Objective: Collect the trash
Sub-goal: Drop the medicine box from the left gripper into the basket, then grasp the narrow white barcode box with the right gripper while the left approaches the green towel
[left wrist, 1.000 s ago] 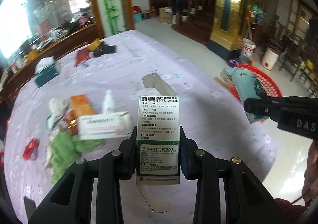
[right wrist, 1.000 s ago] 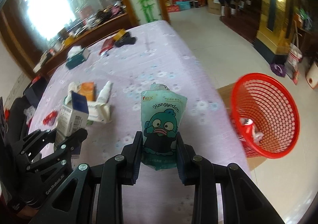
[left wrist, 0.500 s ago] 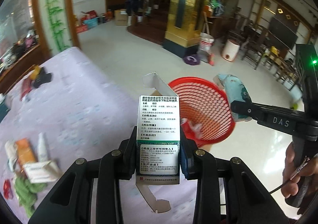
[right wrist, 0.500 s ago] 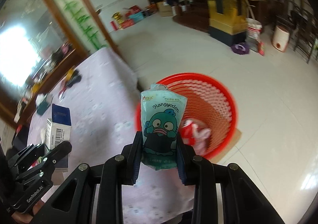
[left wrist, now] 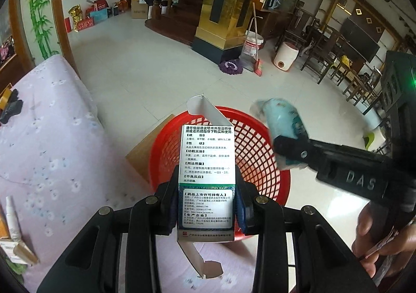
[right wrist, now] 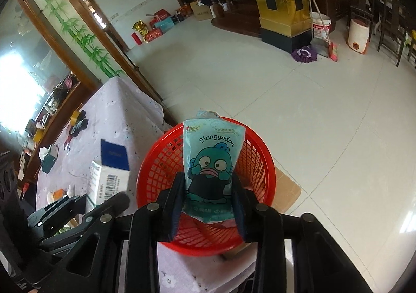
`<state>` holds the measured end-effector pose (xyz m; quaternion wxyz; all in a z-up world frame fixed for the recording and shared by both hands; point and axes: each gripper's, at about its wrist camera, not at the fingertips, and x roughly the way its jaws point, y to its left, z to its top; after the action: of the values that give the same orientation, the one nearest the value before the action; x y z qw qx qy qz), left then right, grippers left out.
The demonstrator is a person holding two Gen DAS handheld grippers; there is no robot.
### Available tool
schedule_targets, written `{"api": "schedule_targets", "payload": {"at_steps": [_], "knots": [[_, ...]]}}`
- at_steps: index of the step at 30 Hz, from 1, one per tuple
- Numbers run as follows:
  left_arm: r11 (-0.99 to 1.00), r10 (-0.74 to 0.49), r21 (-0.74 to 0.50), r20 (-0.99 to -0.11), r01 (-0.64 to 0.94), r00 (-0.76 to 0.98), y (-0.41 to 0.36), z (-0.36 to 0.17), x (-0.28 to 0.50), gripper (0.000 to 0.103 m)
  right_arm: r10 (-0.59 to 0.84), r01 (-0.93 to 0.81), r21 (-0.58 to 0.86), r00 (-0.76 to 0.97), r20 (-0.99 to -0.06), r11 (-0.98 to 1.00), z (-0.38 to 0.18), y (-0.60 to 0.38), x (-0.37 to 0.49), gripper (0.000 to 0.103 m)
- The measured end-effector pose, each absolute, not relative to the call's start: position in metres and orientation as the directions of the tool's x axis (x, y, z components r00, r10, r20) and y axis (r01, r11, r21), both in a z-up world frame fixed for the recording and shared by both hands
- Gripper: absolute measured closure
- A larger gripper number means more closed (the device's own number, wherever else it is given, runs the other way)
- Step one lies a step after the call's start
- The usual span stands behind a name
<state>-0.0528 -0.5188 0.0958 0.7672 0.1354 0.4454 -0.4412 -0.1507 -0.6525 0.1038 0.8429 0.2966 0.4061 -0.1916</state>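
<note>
I count 2 grippers: the left gripper (left wrist: 206, 208) and the right gripper (right wrist: 208, 204). Each one carries 1 item, so 2 items are in the air: 1 medicine box (left wrist: 206, 178) and 1 tissue packet (right wrist: 212, 163). Under them I see 1 red basket (right wrist: 156, 163) on the floor and 1 flat cardboard piece (right wrist: 288, 189) below it. There is 1 table (left wrist: 46, 150) with a pale flowered cloth. Far on the floor stand 1 white bucket (left wrist: 252, 45) and 1 purple mop head (left wrist: 231, 66). I see 1 hand (left wrist: 374, 238).
</note>
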Motion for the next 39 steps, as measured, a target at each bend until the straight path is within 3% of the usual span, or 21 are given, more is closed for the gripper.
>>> {"api": "schedule_targets", "payload": {"at_steps": [1,3,18,34,39], "knots": [[0.577,-0.553,-0.189,-0.806,0.795,0.210,-0.521,0.094,-0.051,0.053,-0.077,0.562,0.342,0.591,-0.803,0.753,0.102,-0.654,-0.148,0.055],[0.579,-0.568,-0.205,-0.796,0.789,0.210,-0.521,0.096,-0.049,0.046,-0.070,0.563,0.345,0.587,-0.807,0.751,0.098,-0.660,-0.144,0.050],[0.655,-0.555,-0.148,-0.759,0.741,0.340,-0.437,0.119,-0.053,0.042,-0.048,0.522,0.372,0.626,-0.779,0.768,0.122,-0.644,-0.136,0.050],[0.857,-0.432,-0.186,-0.768,0.481,0.473,-0.241,0.115,-0.030,0.042,0.175,0.220,0.358,0.576,-0.798,0.907,0.117,-0.483,-0.061,0.050],[0.916,-0.358,-0.189,-0.784,0.354,0.507,-0.168,0.104,-0.023,0.042,0.251,0.066,0.334,0.528,-0.811,0.940,0.110,-0.422,-0.030,0.041]]}}
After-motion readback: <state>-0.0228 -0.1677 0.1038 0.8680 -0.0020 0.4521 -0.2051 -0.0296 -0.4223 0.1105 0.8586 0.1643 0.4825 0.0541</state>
